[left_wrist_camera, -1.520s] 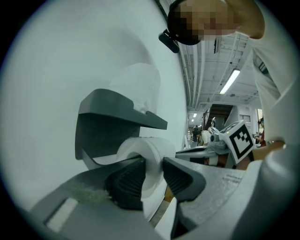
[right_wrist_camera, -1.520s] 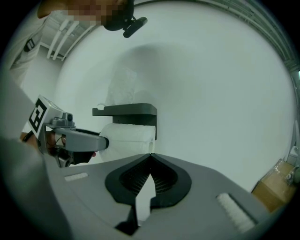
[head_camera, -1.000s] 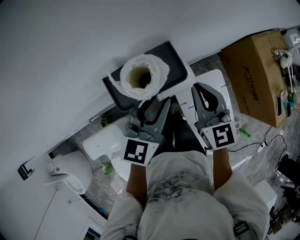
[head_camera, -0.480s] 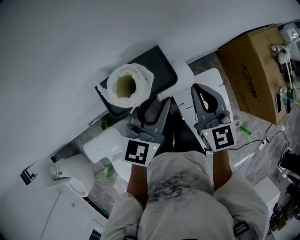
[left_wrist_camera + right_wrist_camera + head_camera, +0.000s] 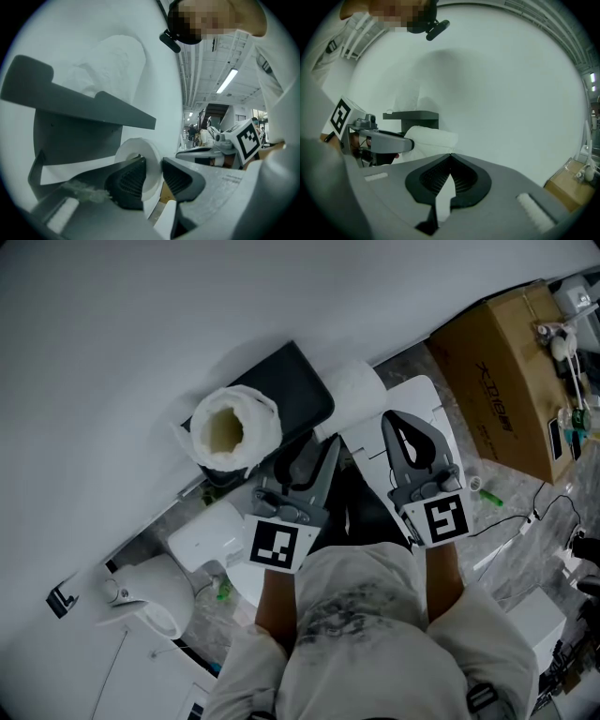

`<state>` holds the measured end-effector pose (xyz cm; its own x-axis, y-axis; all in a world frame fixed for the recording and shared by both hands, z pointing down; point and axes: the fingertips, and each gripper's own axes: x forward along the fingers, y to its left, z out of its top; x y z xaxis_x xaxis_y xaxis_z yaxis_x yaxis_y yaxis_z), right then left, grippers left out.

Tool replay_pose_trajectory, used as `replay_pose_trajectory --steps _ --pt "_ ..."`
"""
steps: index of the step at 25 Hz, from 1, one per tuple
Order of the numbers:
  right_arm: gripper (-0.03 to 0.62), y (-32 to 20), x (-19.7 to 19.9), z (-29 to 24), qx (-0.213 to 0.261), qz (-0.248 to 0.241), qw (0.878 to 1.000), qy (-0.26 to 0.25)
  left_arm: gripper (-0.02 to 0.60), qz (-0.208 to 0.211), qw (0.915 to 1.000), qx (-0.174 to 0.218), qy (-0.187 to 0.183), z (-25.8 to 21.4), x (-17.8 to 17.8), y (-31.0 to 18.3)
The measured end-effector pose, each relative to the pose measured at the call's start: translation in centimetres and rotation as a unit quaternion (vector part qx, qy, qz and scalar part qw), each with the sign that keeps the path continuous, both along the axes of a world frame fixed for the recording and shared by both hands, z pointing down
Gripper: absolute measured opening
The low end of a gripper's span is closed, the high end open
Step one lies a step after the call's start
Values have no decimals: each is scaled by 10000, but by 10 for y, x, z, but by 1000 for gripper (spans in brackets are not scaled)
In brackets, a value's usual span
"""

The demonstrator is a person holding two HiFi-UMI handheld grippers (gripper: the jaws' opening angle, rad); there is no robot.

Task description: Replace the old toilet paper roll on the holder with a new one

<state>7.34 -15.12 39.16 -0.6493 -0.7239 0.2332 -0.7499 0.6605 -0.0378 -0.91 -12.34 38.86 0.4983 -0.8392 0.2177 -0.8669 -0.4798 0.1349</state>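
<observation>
Closest to the person, the right gripper (image 5: 451, 157) is keeping its two jaws pressed together with nothing in them. It is probably waiting out of the way while the other one works. Next to it, the left gripper (image 5: 153, 165) is pinching the wall of a smooth white roll (image 5: 140, 142). One jaw is sitting in the roll's hole and the other is pressing on the outside. That looks like a good way to slide a roll along a bar without squashing it. This roll is hanging just beside the right end of the dark holder (image 5: 295, 390), under its flat top. It is hard to tell whether it is the old roll or the new one. A second, ragged roll (image 5: 261, 418) is standing on end on top of the holder, likely parked there to be close by. Behind it all, the white wall (image 5: 187, 315) is holding the holder up. Off to the right, a cardboard box (image 5: 506, 371) is sitting on the floor. Counting up, there are two grippers, two rolls, one holder and one box.
</observation>
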Motion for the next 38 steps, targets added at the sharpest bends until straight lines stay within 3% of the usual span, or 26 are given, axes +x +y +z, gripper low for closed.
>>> replay_pose_trajectory --steps 12,38 --pt "2 -1 17 -3 9 117 9999 -29 126 113 9999 14 5 0 19 -13" --pt "2 24 59 -32 228 692 9973 11 126 837 9964 99 120 -17 64 -7"
